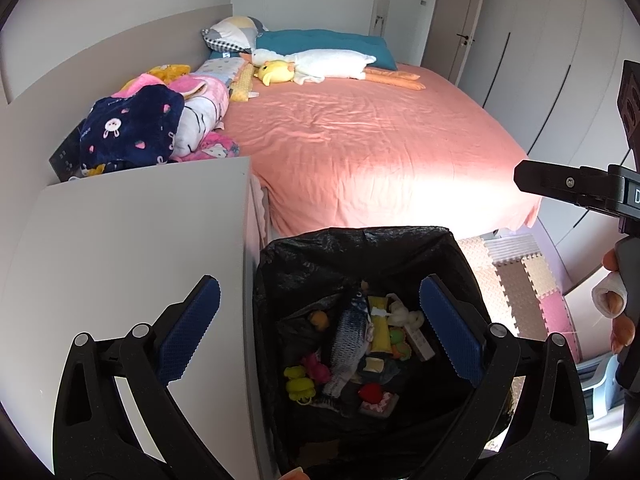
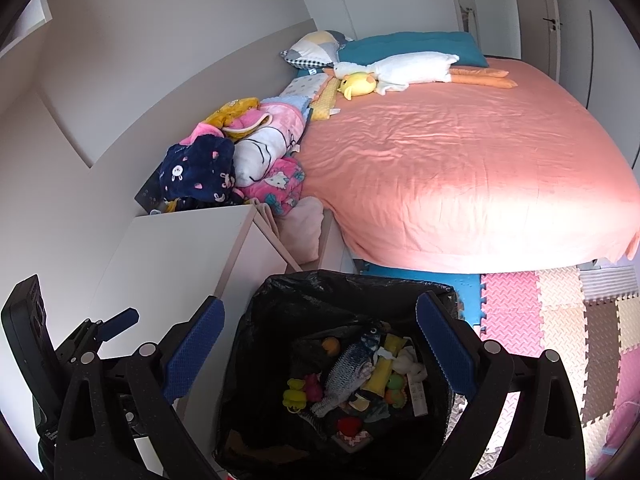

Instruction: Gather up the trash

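Note:
A bin lined with a black bag point(image 1: 280, 264) point(image 2: 264, 300) stands on the floor at the foot of the bed. Inside lie a plush fish point(image 1: 352, 336) point(image 2: 352, 368), small yellow, pink, green and red toys and other bits. My left gripper point(image 1: 320, 320) hovers above the bin, open and empty, its blue pads point(image 1: 192, 332) wide apart. My right gripper point(image 2: 320, 344) also hovers above the bin, open and empty. The right gripper's black body shows at the right edge of the left wrist view point(image 1: 576, 188); the left gripper shows at the lower left of the right wrist view point(image 2: 96, 332).
A white cabinet point(image 1: 132, 256) point(image 2: 172, 252) stands left of the bin. A bed with a pink sheet point(image 1: 360, 140) point(image 2: 460, 160) holds plush toys, pillows and a heap of clothes point(image 1: 160, 120) point(image 2: 240, 160). Foam floor mats point(image 1: 520, 280) point(image 2: 540, 312) lie to the right.

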Available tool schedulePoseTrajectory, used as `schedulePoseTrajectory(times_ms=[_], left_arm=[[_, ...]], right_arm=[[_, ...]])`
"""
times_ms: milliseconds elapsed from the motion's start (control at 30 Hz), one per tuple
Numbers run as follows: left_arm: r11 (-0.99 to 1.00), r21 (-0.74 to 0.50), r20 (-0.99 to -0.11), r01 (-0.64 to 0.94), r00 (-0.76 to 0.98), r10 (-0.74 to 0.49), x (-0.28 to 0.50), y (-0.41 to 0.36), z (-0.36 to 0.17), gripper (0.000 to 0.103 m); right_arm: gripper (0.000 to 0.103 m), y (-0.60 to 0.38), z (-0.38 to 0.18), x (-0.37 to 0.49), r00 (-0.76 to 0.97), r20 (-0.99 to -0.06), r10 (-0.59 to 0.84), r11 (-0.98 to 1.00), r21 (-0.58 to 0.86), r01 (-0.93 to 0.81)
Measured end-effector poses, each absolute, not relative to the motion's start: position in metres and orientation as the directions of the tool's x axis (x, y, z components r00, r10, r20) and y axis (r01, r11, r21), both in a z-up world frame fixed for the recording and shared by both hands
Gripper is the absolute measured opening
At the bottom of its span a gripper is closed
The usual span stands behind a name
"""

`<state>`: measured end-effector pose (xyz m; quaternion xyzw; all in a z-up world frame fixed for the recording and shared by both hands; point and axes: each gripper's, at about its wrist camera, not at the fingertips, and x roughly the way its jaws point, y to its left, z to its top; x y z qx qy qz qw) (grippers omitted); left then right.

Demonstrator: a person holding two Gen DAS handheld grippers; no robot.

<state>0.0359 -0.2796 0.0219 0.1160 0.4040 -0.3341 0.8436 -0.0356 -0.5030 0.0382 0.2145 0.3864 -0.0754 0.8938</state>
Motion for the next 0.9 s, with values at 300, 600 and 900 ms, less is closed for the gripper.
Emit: schedulePoseTrajectory(times_ms=[300, 600, 900], left_arm=[[0.747, -0.053, -0.754, 0.662, 0.464, -0.465, 0.035, -0.283, 0.022, 0.097], [0.737, -0.043, -0.754, 0.674, 0.462, -0.466, 0.035, -0.287, 0.022, 0.097], [0.725, -0.022, -0.756, 0.688, 0.463, -0.462, 0.035, -0.291, 0.023, 0.097]], right_arm=[[0.096, -0.503, 0.037, -0.035, 0.69, -0.723, 0.03, 0.896, 0.325, 0.301], [0.096, -0.503, 0.037, -0.035, 0.69, -0.723, 0.03, 0.896, 0.326, 0.303], [0.096, -0.505, 0.037, -0.035, 0.689, -0.724, 0.03, 0.895, 0.326, 0.303]])
